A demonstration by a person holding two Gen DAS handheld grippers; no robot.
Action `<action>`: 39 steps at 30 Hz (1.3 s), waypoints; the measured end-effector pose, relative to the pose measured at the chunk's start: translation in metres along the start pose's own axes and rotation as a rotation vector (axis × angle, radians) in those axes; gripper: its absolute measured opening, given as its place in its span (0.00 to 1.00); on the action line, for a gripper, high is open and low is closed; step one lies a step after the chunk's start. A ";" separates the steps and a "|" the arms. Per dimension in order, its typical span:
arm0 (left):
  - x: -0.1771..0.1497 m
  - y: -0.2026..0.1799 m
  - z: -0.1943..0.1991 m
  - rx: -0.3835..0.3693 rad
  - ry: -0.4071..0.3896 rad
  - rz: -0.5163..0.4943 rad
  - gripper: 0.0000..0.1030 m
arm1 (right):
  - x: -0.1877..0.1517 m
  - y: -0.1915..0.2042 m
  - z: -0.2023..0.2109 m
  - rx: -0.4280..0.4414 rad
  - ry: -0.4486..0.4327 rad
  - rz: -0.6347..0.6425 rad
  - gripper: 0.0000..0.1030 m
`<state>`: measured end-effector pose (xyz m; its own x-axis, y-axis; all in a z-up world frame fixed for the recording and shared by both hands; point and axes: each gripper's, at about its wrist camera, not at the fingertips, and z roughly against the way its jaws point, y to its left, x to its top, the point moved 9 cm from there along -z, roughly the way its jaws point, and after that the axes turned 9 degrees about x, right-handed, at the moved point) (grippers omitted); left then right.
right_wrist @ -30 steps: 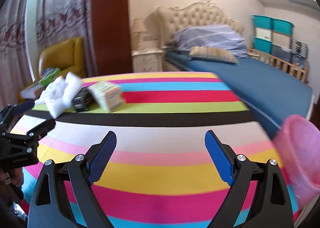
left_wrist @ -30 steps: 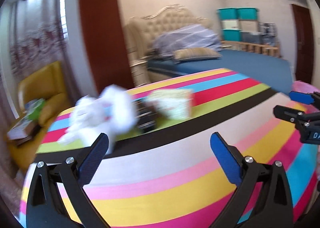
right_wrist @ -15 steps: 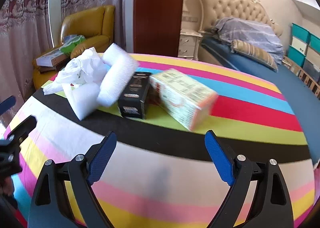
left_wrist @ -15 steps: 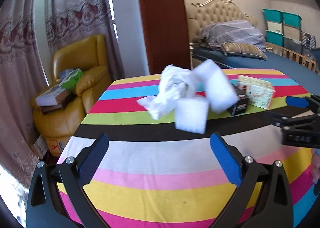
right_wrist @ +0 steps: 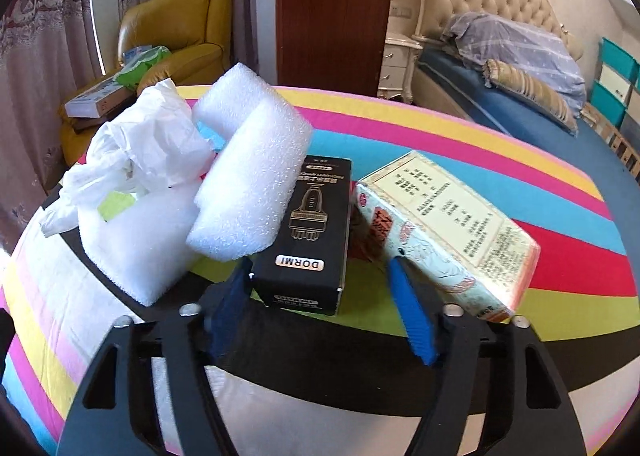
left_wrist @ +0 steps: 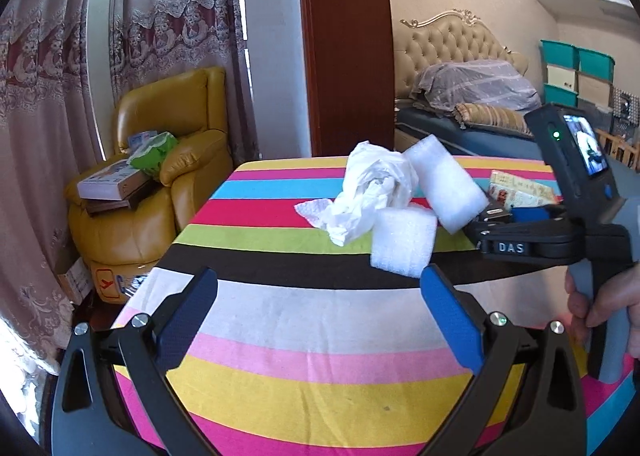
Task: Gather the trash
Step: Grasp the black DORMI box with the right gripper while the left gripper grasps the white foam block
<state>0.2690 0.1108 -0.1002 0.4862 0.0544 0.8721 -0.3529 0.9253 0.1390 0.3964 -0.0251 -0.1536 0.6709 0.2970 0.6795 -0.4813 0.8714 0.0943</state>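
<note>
Table under me wears a striped cloth in many colours. On it, clustered: crumpled white paper, two white foam blocks, one leaning on a black DORMI box, and a pale printed carton, tilted, just beside.

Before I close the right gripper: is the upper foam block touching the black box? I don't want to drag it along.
Touching. The right wrist view shows the upper foam block leaning against and overlapping the black box along its left edge, no gap visible.
</note>
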 end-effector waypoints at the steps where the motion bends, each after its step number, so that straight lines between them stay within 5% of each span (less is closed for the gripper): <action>1: 0.000 -0.001 0.000 -0.006 0.002 0.001 0.95 | -0.001 -0.001 0.002 0.015 -0.003 -0.004 0.38; 12: -0.002 -0.027 0.002 -0.069 0.024 -0.020 0.95 | -0.054 -0.013 0.069 0.072 -0.050 -0.008 0.37; 21: -0.002 -0.100 -0.003 -0.188 0.064 -0.103 0.95 | -0.111 -0.042 0.116 0.084 -0.031 -0.013 0.37; 25: 0.004 -0.133 -0.012 -0.252 0.085 -0.132 0.91 | -0.132 -0.068 0.137 0.014 -0.035 -0.007 0.37; 35: 0.038 -0.207 -0.084 -0.222 0.106 -0.270 0.84 | -0.146 -0.115 0.150 -0.053 -0.063 -0.085 0.37; 39: 0.035 -0.222 -0.124 -0.208 0.200 -0.310 0.84 | -0.145 -0.115 0.149 -0.064 -0.063 -0.071 0.38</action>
<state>0.4629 -0.0461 -0.1587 0.6970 -0.1859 0.6925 -0.0063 0.9642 0.2651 0.2708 -0.2262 -0.1544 0.6647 0.2101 0.7169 -0.3950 0.9134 0.0986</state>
